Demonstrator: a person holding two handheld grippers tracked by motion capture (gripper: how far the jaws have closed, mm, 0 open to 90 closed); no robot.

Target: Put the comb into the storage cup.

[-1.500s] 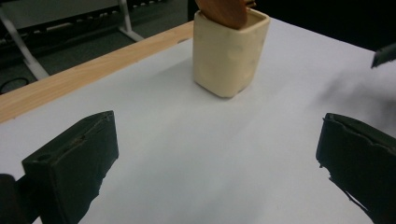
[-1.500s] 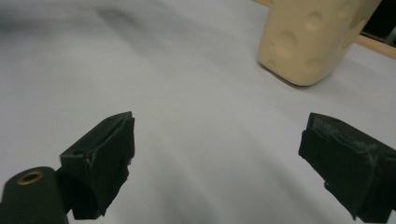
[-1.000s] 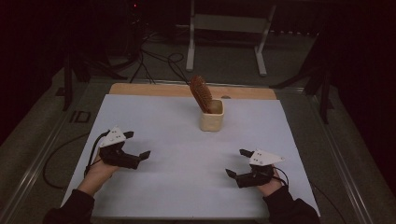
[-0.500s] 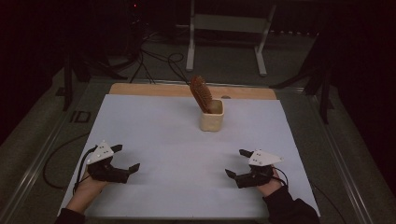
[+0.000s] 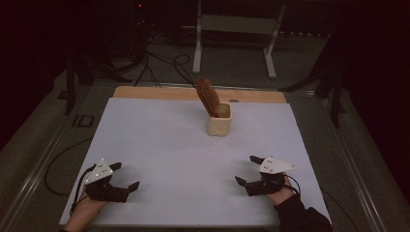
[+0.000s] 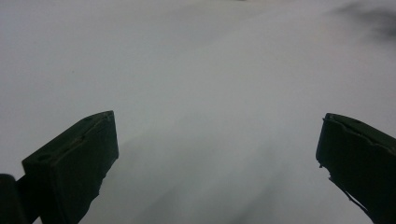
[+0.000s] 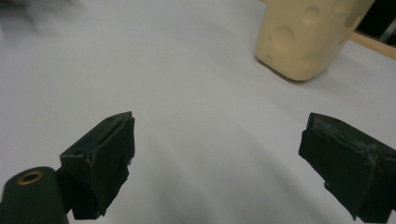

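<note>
Brush [image 5: 208,96]: wooden hairbrush, stands tilted in the cup, bristle head up and leaning toward 11 o'clock; sits at 12 o'clock on the table, well apart from both grippers.
Cup [image 5: 219,121]: cream holder, upright on the white sheet; in the right gripper view it lies ahead at 1 o'clock [image 7: 308,37], dimpled wall facing the jaws.
Left gripper [image 5: 126,181]: low at 7 o'clock of the table, jaws spread wide, nothing between them; left gripper view has bare white sheet between the two black jaws.
Right gripper [image 5: 247,170]: at 5 o'clock, jaws released and wide, empty, resting near the sheet.
Table [image 5: 159,145]: white sheet over it, wooden strip along the far edge.
Step in hand (judgement): both grippers parked near the person, brush not yet reached for; looks like either start or rest pose.
How to do it well (judgement): right gripper is closer in line with the cup, so send it toward 12 o'clock, keep jaws wide, come in above the rim, close on the brush head's flat sides not the bristles, lift along the tilt so the cup doesn't tip; left can steady the cup wall.
Risk (judgement): light cup may drag or topple if pulled sideways.
</note>
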